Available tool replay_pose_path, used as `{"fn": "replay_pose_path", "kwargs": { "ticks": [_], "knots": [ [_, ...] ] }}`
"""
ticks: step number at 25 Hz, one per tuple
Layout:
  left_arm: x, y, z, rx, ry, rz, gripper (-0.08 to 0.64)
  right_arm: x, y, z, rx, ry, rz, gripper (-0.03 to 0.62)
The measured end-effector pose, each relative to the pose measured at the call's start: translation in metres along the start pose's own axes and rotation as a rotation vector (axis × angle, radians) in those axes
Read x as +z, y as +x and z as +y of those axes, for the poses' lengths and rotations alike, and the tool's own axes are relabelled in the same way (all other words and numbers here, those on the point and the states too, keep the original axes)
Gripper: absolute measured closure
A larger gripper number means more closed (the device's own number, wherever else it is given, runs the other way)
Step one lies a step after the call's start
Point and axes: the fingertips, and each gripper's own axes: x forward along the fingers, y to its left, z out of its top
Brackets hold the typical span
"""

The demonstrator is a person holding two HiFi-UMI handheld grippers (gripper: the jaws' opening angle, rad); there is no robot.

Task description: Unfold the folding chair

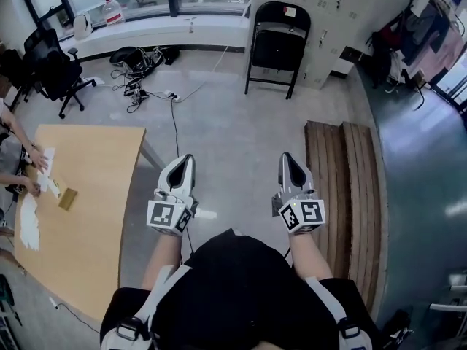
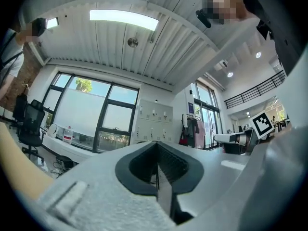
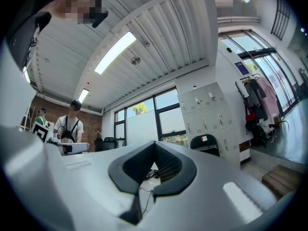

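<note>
A black folding chair (image 1: pixel 277 46) leans folded against the white lockers (image 1: pixel 321 20) at the far end of the room. It also shows small past the right gripper's jaws, as the chair (image 3: pixel 206 145). My left gripper (image 1: pixel 184 160) and right gripper (image 1: pixel 289 159) are held side by side in front of the person's body, well short of the chair, pointing toward it. Both are shut with nothing between the jaws. In the left gripper view the chair is hidden behind the shut jaws.
A wooden table (image 1: pixel 95 210) stands at the left with papers and a person's hands at its edge. A slatted wooden bench (image 1: pixel 346 195) lies on the right. Black office chairs (image 1: pixel 51 71), cables (image 1: pixel 142 79) and a clothes rack (image 1: pixel 430 28) line the far side.
</note>
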Motion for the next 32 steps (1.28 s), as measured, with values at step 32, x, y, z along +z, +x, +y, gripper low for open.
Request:
{"fn": "replay_pose_path", "kwargs": {
  "ticks": [32],
  "knots": [
    [-0.047, 0.232, 0.029, -0.121, -0.008, 0.049, 0.557, -0.034, 0.148, -0.152, -0.135, 0.054, 0.084, 0.588]
  ]
}}
